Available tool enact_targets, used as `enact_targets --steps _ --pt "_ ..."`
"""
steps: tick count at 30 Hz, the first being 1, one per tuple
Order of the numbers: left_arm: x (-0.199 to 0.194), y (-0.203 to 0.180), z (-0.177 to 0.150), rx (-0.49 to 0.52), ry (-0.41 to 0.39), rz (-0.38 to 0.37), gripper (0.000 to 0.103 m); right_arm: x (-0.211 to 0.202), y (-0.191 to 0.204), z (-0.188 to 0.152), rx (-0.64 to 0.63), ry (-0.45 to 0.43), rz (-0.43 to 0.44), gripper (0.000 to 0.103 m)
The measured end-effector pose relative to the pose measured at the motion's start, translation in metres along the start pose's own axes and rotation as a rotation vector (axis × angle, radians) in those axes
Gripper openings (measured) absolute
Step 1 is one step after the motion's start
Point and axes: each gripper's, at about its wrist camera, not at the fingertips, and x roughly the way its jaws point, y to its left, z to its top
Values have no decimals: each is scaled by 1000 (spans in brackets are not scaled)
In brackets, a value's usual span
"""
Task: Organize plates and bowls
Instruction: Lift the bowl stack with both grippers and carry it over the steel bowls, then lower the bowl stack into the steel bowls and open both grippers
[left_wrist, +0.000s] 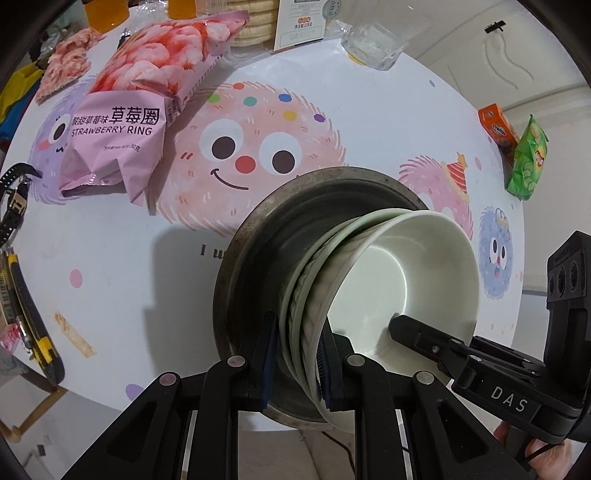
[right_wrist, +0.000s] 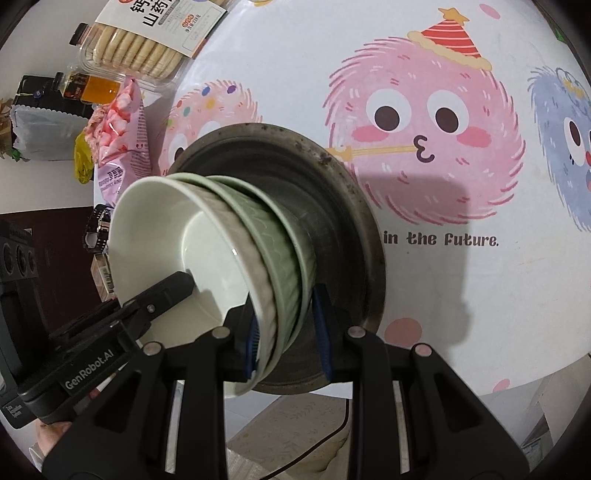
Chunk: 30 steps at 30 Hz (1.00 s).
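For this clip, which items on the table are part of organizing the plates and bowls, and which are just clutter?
Part of the job:
- round grey metal plate
- stacked pale green ceramic bowls
- left gripper
- right gripper

Just lying about:
- pink strawberry ring snack bag
- clear plastic tray of biscuits
- green crisp packet
- orange carton

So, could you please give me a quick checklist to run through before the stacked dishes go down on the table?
1. Left gripper clamped on the nested bowl rims: ok.
2. Right gripper clamped on the same stack: ok.
3. White ceramic bowl nested in the pale green bowls: ok, though the stack looks tilted.
4. Round dark metal plate under the bowls: ok; whether it touches the table, cannot tell.
5. Patterned white table free of clutter beside the plate: ok.
6. Pink strawberry-ring snack bag clear of the plate: ok.
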Motion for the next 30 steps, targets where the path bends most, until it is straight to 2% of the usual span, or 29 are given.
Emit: enact_targets --steps 12,19,21,22,23,30 --pt "2 1 0 10 -18 -7 19 1 6 2 -33 -16 -23 32" --pt "-1 2 -2 3 -30 -5 20 0 13 -1 -62 -26 -17 48" --pt "-2 2 -3 -1 -30 -9 27 -2 14 -1 -71 -37 -26 60" --pt "-3 1 -5 -2 -34 -10 35 -4 15 -1 -76 -46 -29 63" --pt "-4 1 -6 0 -40 -6 43 -6 15 -2 -78 -51 -29 64" --pt "-24 -2 -13 19 -99 -1 71 -22 12 -6 -80 -86 -15 69"
